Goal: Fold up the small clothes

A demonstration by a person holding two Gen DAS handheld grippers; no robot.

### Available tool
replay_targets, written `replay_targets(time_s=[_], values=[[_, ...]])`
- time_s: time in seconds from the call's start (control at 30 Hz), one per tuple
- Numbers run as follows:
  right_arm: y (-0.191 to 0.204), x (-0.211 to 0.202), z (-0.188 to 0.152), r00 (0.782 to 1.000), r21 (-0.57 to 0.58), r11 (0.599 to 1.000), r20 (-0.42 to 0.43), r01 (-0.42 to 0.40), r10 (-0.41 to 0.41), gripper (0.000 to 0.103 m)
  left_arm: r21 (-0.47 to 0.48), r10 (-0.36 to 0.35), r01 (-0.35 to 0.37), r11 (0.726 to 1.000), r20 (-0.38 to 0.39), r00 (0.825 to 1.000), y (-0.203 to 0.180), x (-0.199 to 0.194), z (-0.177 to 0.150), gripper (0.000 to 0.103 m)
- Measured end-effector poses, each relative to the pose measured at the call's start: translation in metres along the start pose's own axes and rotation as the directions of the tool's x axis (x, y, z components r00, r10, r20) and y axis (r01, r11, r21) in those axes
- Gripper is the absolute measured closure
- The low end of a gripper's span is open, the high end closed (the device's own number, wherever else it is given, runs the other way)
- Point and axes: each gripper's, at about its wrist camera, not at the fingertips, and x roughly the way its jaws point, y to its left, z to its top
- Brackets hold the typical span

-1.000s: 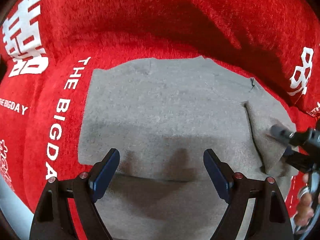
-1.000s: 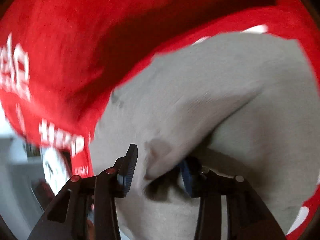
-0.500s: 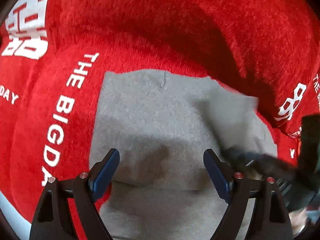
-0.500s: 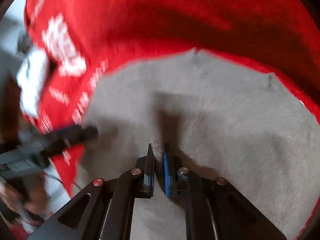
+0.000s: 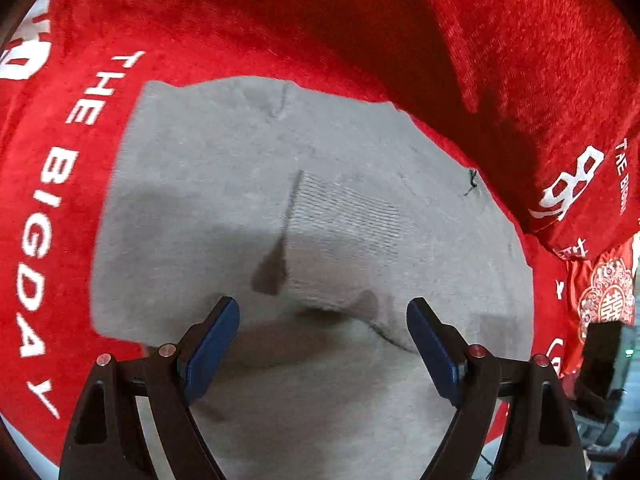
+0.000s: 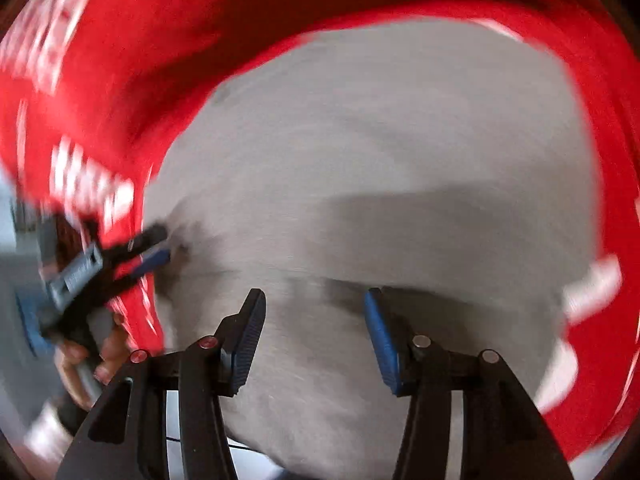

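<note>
The grey garment [image 5: 224, 208] fills the middle of both frames, spread on the red blanket [image 5: 360, 28]. My left gripper [image 5: 323, 344] hangs over it released. My right gripper [image 6: 314, 336] has just been opening, nothing between its pads.

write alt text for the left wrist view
A grey garment lies on a red blanket with white lettering, one ribbed flap folded over its middle. The left gripper hangs open above it, holding nothing.
</note>
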Motion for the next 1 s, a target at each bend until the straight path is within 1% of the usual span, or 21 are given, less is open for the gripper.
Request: replay_targets(time_s=[0.07,0.13,0.17,0.2,0.23,0.27,0.3,0.33,0.37,0.4,0.43,0.5,0.57,0.67,0.73,0.77,0.87,0.9,0.93,0.97,1.0], values=[[-0.036,-0.014,-0.005,0.998,0.151,0.987,0.048,-0.055,0.048,0.048,0.002,-0.014,0.014,1.000,-0.004,1.000,-0.005,0.004,0.003,0.017],[-0.066,-0.023,-0.009,0.989,0.288,0.950,0.112,-0.120,0.091,0.048,-0.002,-0.030,0.030,1.000,-0.008,1.000,-0.010,0.008,0.007,0.017],[-0.078,-0.026,-0.010,0.984,0.337,0.930,0.142,-0.149,0.106,0.048,-0.007,-0.037,0.037,0.999,-0.007,0.999,-0.011,0.008,0.009,0.017],[-0.088,-0.029,-0.011,0.977,0.382,0.906,0.176,-0.183,0.123,0.048,-0.015,-0.047,0.047,0.999,-0.001,0.999,-0.012,0.008,0.011,0.019],[-0.096,-0.031,-0.012,0.969,0.417,0.884,0.207,-0.213,0.136,0.048,-0.021,-0.057,0.058,0.998,0.006,0.998,-0.013,0.007,0.013,0.040],[-0.102,-0.033,-0.011,0.960,0.442,0.863,0.239,-0.244,0.149,0.048,-0.027,-0.076,0.077,0.997,0.004,0.997,-0.013,0.007,0.014,0.057],[-0.105,-0.034,-0.011,0.954,0.451,0.854,0.258,-0.258,0.152,0.063,-0.032,-0.093,0.092,0.995,-0.010,0.996,-0.012,0.009,0.016,0.091],[-0.108,-0.037,-0.009,0.954,0.454,0.855,0.266,-0.253,0.140,0.098,-0.041,-0.108,0.107,0.993,-0.021,0.994,-0.011,0.010,0.016,0.095],[-0.107,-0.038,-0.005,0.961,0.448,0.867,0.251,-0.219,0.113,0.097,-0.046,-0.113,0.113,0.993,-0.015,0.993,-0.010,0.008,0.016,0.095],[-0.103,-0.040,-0.002,0.962,0.423,0.883,0.252,-0.204,0.101,0.097,-0.039,-0.115,0.115,0.993,-0.005,0.993,-0.010,0.004,0.015,0.095],[-0.098,-0.042,0.001,0.963,0.391,0.900,0.253,-0.191,0.094,0.097,-0.022,-0.118,0.118,0.993,0.006,0.993,-0.011,-0.003,0.012,0.095],[-0.093,-0.050,0.006,0.968,0.311,0.941,0.242,-0.137,0.061,0.097,0.003,-0.125,0.125,0.992,0.021,0.992,-0.013,-0.013,0.004,0.095],[-0.099,-0.052,0.011,0.977,0.268,0.959,0.211,-0.097,0.040,0.097,0.025,-0.115,0.114,0.993,0.014,0.993,-0.015,-0.015,-0.006,0.095],[-0.104,-0.037,0.013,0.988,0.247,0.968,0.154,-0.049,0.011,0.097,0.056,-0.048,0.048,0.997,-0.014,0.999,-0.016,-0.003,-0.017,0.095],[-0.107,-0.033,0.013,0.988,0.241,0.970,0.151,-0.046,0.009,0.097,0.058,-0.006,0.007,0.998,-0.023,1.000,-0.014,0.003,-0.020,0.095],[-0.107,-0.034,0.013,0.988,0.240,0.970,0.153,-0.045,0.008,0.097,0.059,0.027,-0.026,0.998,-0.013,1.000,-0.012,0.001,-0.020,0.095],[-0.107,-0.035,0.009,0.991,0.231,0.972,0.133,-0.033,0.002,0.094,0.060,0.066,-0.067,0.996,0.016,0.998,-0.005,-0.011,-0.019,0.095],[-0.105,-0.035,0.008,0.994,0.224,0.974,0.113,-0.029,0.003,0.091,0.059,0.081,-0.082,0.995,0.021,0.996,-0.001,-0.017,-0.019,0.095],[-0.103,-0.036,0.005,0.996,0.214,0.977,0.087,-0.023,0.005,0.084,0.063,0.116,-0.117,0.991,0.031,0.993,0.002,-0.023,-0.018,0.095],[-0.100,-0.036,0.003,0.998,0.201,0.979,0.060,-0.023,0.011,0.080,0.074,0.163,-0.166,0.983,0.045,0.986,0.004,-0.029,-0.017,0.095],[-0.096,-0.038,-0.002,0.999,0.182,0.983,0.039,-0.028,0.021,0.074,0.082,0.186,-0.190,0.978,0.055,0.981,0.005,-0.033,-0.017,0.095]])
